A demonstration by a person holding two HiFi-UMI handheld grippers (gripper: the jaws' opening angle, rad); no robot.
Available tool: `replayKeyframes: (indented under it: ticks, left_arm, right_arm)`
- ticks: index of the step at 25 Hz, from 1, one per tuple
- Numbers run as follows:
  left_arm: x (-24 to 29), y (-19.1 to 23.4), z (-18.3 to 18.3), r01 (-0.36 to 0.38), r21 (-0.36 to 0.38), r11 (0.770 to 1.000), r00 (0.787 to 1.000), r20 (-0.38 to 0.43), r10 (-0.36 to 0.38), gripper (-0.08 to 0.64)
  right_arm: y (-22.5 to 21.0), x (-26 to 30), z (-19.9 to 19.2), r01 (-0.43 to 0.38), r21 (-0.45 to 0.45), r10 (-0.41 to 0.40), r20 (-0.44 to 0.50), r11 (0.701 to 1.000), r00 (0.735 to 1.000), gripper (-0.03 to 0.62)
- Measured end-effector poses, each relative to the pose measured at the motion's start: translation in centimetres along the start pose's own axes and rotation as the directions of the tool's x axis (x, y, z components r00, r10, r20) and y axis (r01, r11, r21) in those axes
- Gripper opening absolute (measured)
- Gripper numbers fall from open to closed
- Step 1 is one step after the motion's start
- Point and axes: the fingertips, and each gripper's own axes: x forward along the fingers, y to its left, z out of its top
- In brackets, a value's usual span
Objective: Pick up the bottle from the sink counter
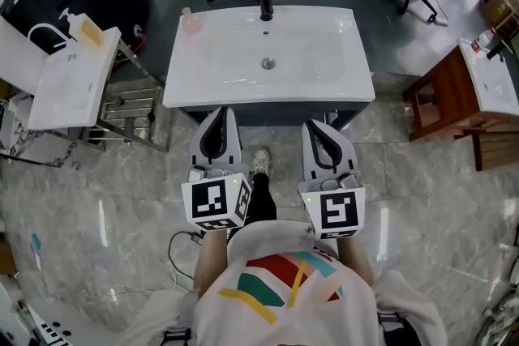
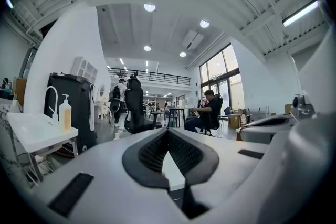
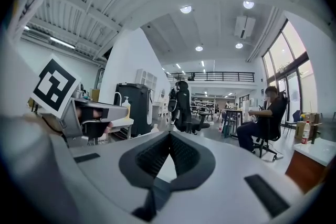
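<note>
**Arm pose.** You hold both grippers side by side and about level. They point at the front edge of the sink counter (image 1: 211,85) and stop just short of it. The left gripper (image 1: 216,121) faces the left half of the sink counter, and the right gripper (image 1: 320,130) faces the right half. Each gripper's own view shows its jaws meeting at the tips, with only a narrow wedge of gap behind them. Neither gripper holds anything.

**Materials and shapes.** The gripper shells are smooth, pale grey plastic. The jaw pads (image 2: 149,152) are black and finely ribbed. The sink counter is a glossy white slab with rounded corners and a shallow rectangular bowl. A round metal drain (image 1: 268,62) sits at the middle of the bowl. A black faucet (image 1: 265,0) stands at the middle of the rear edge. The floor (image 1: 122,198) in front of the sink counter is grey tile with marbled veining.

**Containers.** The bottle (image 1: 190,20) stands upright on the rear left corner of the sink counter, left of the faucet and well apart from both grippers. It is small and pale pink, perhaps translucent; it is too small to tell what it holds. The bowl of the sink counter has nothing in it. Left of the sink counter, a second white basin (image 1: 61,89) carries a pump dispenser (image 1: 85,28) holding amber liquid.
</note>
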Motion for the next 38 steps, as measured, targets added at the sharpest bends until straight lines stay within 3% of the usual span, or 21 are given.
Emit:
replayKeyframes:
  ticks: [5, 11, 23, 38]
  left_arm:
    - [4.6, 2.3, 1.0, 0.024, -0.018, 1.0, 1.0, -0.003, -0.024, 0.017]
    - [10.3, 5.4, 1.2, 0.106, -0.044, 0.993, 0.994, -0.012, -0.107, 0.018]
    - [20.7, 12.1, 0.7, 0.113, -0.099, 0.989, 0.993, -0.021, -0.116, 0.018]
    - [28.2, 15.9, 2.4, 0.07, -0.12, 0.99, 0.998, 0.01, -0.069, 0.018]
  right_arm:
    - [-0.5, 5.2, 1.2, 0.008, 0.02, -0.007, -0.015, 1.0, 1.0, 0.012]
    - [-1.2, 12.7, 1.7, 0.018, 0.018, -0.017, -0.06, 1.0, 0.998, 0.012]
    - [-0.6, 26.0, 2.8, -0.037, -0.046, 0.031, -0.119, 0.998, 0.992, 0.012]
    - [-0.3, 34.3, 3.4, -0.135, -0.047, 0.128, -0.122, 0.99, 0.984, 0.012]
